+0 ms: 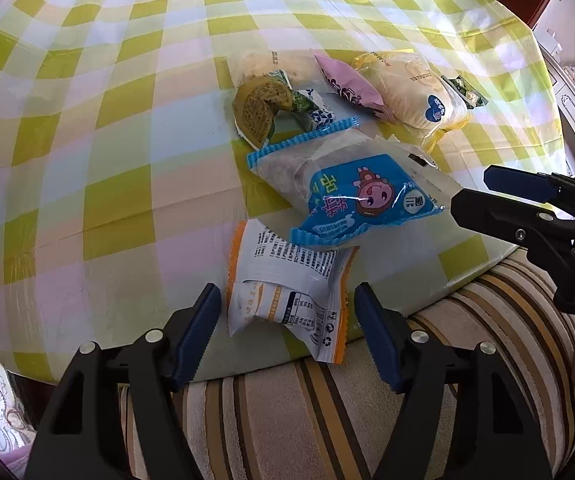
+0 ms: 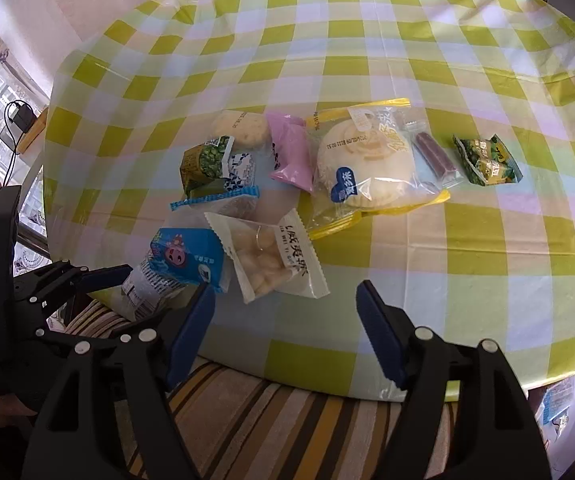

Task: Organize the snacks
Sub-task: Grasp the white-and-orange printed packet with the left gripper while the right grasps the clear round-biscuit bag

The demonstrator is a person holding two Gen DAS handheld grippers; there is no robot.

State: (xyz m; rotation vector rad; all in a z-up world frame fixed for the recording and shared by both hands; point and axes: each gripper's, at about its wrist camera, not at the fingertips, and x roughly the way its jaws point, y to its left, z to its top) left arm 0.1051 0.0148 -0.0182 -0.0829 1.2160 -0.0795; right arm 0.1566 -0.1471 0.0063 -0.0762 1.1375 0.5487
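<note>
Several wrapped snacks lie on a green-checked tablecloth (image 1: 107,160). In the left wrist view a white-and-orange packet (image 1: 287,300) lies at the table's near edge between the fingers of my left gripper (image 1: 287,332); small gaps show at both pads, so the gripper is open. Just beyond it is a blue cartoon packet (image 1: 351,200). My right gripper (image 2: 287,320) stands open over bare cloth, nothing between its fingers; a clear packet of pale sweets (image 2: 267,260) lies just ahead of it. From the left wrist view the right gripper (image 1: 471,194) sits beside the blue packet.
Further back lie a bun in a yellow bag (image 2: 367,164), a pink packet (image 2: 289,152), a green-brown packet (image 2: 203,164), a round cracker (image 2: 241,128), a purple stick (image 2: 435,156) and a green packet (image 2: 487,160). Striped fabric (image 1: 327,420) lies below the table edge.
</note>
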